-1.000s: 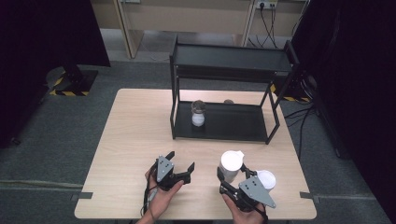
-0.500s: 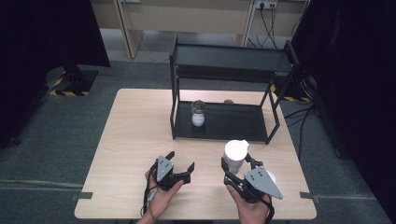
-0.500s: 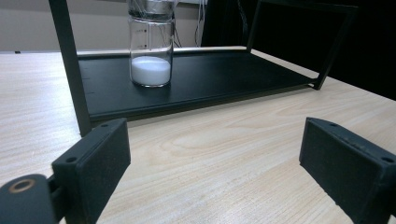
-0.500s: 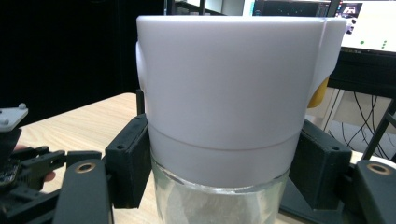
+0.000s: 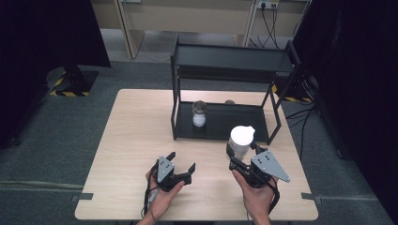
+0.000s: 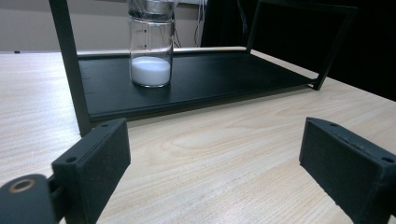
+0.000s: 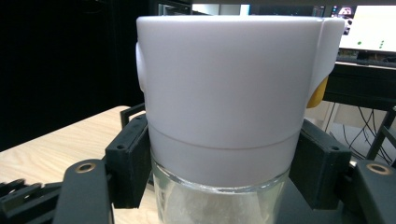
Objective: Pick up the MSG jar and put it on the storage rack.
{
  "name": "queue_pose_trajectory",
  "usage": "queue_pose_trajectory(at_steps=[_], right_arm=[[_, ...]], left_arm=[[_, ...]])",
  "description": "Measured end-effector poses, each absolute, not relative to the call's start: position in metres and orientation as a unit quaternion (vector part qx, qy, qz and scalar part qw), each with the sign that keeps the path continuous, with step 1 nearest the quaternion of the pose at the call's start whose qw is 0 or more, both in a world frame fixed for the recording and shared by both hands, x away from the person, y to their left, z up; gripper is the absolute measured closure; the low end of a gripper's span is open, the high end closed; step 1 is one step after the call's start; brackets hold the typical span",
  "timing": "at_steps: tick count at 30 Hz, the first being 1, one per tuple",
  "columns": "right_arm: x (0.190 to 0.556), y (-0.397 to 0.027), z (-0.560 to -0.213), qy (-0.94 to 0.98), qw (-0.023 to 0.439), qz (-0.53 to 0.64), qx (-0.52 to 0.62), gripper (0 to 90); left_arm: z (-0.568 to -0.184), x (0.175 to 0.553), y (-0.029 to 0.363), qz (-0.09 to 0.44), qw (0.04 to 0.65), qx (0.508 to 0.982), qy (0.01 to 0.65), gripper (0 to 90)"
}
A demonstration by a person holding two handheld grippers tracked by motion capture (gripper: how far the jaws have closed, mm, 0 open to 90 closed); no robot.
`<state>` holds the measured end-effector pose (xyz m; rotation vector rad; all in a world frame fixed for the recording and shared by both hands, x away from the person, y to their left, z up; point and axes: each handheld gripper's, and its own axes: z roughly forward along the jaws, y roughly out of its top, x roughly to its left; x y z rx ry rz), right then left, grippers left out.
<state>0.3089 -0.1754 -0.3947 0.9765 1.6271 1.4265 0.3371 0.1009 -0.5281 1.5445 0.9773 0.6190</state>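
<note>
A glass jar with a big white lid [image 5: 241,138] [image 7: 229,93] stands between the jaws of my right gripper [image 5: 242,153] [image 7: 224,161], which is shut on it just below the lid. It sits at the front right corner of the black rack [image 5: 230,58]. On the rack's lower shelf [image 6: 210,79] stands a second glass jar with white powder [image 5: 199,114] [image 6: 150,51]. My left gripper [image 5: 181,164] [image 6: 215,158] rests low over the table, open, with nothing between its pads, pointing at the rack.
The wooden table [image 5: 136,136] has bare room to the left of the rack and in front of it. A small round object [image 5: 229,102] lies behind the lower shelf. Dark curtains and floor cables surround the table.
My right gripper has carried the white-lidded jar forward, closer to the rack's front right post. The left gripper has stayed in place.
</note>
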Motion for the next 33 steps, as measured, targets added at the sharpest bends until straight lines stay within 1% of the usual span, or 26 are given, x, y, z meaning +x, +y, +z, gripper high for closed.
queue_pose_trajectory(at_steps=[16,33], right_arm=[[0.33,-0.176,-0.382,0.629,0.379,0.555,0.39,30.9],[0.361,-0.163,-0.371,0.629,0.374,0.551,0.4,30.9]], left_arm=[[-0.528,0.337,0.101,0.262,0.569,0.658,0.418,8.2],[-0.528,0.338,0.101,0.261,0.569,0.658,0.418,8.4]])
